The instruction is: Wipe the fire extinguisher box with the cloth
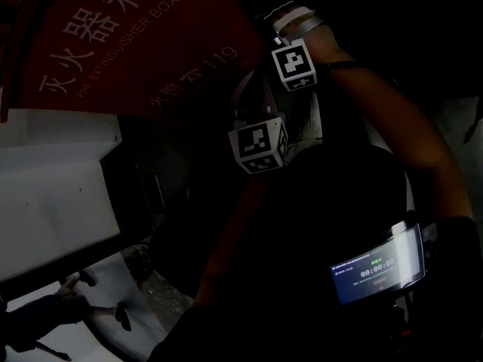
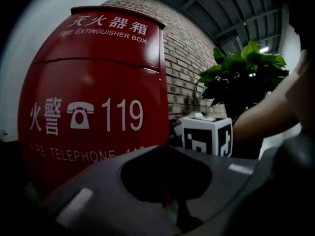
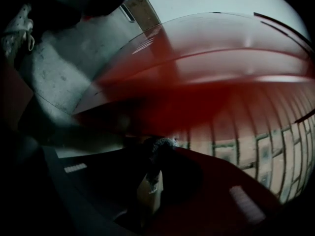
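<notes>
The red fire extinguisher box point(image 1: 128, 44) fills the upper left of the head view, with white lettering and "119". In the left gripper view the box point(image 2: 93, 102) stands close in front. My left gripper point(image 2: 167, 200) has its grey jaws together with nothing visible between them; its marker cube point(image 1: 258, 144) sits just right of the box. My right gripper point(image 3: 152, 181) is shut on a dark grey cloth point(image 3: 160, 145), held close against the blurred red box point(image 3: 197, 68). Its marker cube point(image 1: 294, 64) is higher, by the box's right edge.
A brick wall point(image 2: 189, 68) runs behind the box, with a potted green plant point(image 2: 246, 77) to its right. A white panel point(image 1: 53, 194) stands below the box on the left. A lit screen point(image 1: 377, 266) is strapped to the right forearm.
</notes>
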The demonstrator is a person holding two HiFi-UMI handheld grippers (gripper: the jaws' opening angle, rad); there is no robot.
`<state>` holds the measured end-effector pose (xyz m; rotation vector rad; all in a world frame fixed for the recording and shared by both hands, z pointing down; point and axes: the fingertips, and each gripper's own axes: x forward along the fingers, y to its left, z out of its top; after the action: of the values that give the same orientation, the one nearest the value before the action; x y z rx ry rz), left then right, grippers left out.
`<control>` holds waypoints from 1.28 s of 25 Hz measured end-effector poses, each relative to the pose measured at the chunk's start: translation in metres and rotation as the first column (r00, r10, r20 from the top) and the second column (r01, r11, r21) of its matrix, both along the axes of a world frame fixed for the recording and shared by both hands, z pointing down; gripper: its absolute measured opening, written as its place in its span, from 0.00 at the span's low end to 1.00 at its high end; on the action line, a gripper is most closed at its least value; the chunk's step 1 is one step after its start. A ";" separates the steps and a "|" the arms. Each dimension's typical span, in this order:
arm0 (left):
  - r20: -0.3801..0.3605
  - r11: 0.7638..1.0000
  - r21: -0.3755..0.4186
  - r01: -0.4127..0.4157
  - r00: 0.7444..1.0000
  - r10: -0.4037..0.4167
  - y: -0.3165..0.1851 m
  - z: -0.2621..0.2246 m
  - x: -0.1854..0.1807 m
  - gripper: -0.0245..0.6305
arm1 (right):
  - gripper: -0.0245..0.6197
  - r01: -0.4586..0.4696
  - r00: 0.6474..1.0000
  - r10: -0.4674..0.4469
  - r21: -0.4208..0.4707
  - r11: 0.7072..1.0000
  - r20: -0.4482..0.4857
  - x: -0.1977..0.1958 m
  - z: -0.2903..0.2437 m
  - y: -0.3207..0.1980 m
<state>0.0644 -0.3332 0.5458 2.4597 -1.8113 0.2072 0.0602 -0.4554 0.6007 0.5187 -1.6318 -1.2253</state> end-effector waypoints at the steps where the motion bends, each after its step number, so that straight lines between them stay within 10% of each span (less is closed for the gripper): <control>1: 0.001 1.000 -0.002 0.000 1.000 0.000 0.000 0.003 -0.001 0.04 | 0.11 -0.001 1.000 0.001 -0.012 1.000 -0.003 0.000 0.010 0.001; 18: 0.016 0.999 -0.048 0.024 1.000 -0.023 0.000 0.026 -0.016 0.04 | 0.11 0.018 0.991 -0.045 -0.209 0.978 -0.126 0.004 0.109 0.022; 32: -0.031 0.998 0.061 0.029 0.999 -0.027 0.018 -0.054 -0.052 0.04 | 0.12 -0.130 0.975 0.148 -0.118 0.984 0.163 0.051 -0.045 0.033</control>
<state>0.0119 -0.3148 0.4914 2.4620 -1.8662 0.1138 0.1109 -0.4228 0.5559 0.6750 -1.7631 -1.0065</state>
